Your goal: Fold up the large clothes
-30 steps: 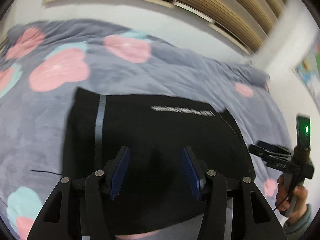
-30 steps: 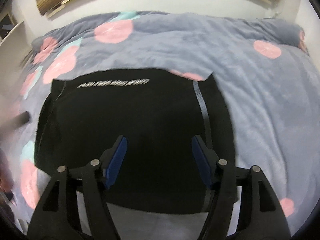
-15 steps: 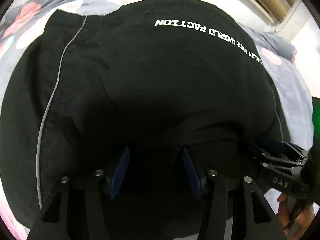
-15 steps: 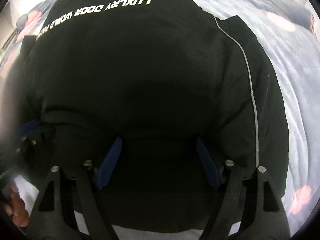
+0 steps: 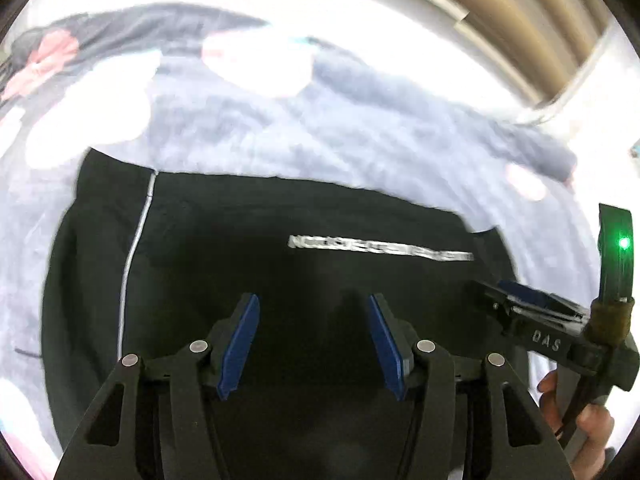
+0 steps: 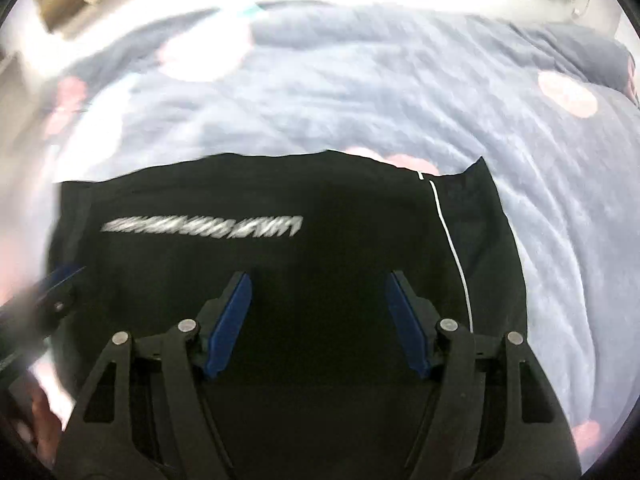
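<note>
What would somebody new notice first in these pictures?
A black garment with a white line of lettering lies folded on a grey blanket with pink spots. The left tool and right tool hang open above its near edge.

A grey-blue blanket with pink blotches is lying rumpled across the bed, and a slatted wooden panel is running along the white wall behind.
</note>
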Demonstrator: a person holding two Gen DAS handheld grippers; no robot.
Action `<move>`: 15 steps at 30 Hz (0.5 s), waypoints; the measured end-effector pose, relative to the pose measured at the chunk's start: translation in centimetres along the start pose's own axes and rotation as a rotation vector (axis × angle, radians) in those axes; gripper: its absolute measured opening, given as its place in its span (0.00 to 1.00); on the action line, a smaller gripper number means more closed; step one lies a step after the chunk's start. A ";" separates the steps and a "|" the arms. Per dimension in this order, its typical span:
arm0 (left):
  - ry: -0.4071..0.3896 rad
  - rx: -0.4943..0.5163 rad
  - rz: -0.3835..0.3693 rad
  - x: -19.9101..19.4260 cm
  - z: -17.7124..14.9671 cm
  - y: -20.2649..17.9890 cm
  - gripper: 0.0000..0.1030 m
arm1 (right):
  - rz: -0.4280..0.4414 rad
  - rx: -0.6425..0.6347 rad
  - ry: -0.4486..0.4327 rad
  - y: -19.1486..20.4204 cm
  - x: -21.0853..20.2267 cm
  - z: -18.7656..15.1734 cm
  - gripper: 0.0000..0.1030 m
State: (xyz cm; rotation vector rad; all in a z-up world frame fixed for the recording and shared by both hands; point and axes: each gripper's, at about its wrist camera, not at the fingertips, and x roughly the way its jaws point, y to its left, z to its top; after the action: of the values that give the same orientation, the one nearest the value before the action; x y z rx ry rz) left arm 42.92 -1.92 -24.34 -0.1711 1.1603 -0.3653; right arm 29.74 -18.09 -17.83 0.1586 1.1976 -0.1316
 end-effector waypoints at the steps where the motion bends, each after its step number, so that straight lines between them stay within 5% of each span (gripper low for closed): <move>1: 0.042 -0.020 -0.003 1.3 0.1 0.6 0.56 | 0.016 0.012 0.032 -0.1 1.3 0.3 0.67; 4: 0.106 -0.095 -0.023 4.6 -0.6 2.5 0.56 | 0.025 0.046 0.128 -0.8 5.8 0.4 0.79; 8: 0.093 -0.070 0.005 5.8 -0.7 2.2 0.58 | -0.001 0.017 0.105 -0.2 6.5 -0.6 0.83; 15: 0.019 -0.025 -0.045 -0.1 -2.5 1.5 0.58 | 0.096 0.020 0.023 -1.5 -0.2 -3.3 0.78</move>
State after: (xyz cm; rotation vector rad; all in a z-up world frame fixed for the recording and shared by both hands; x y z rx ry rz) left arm 40.92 -0.41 -25.72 -0.2161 1.1814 -0.3927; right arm 26.42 -18.89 -18.92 0.2354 1.2096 -0.0573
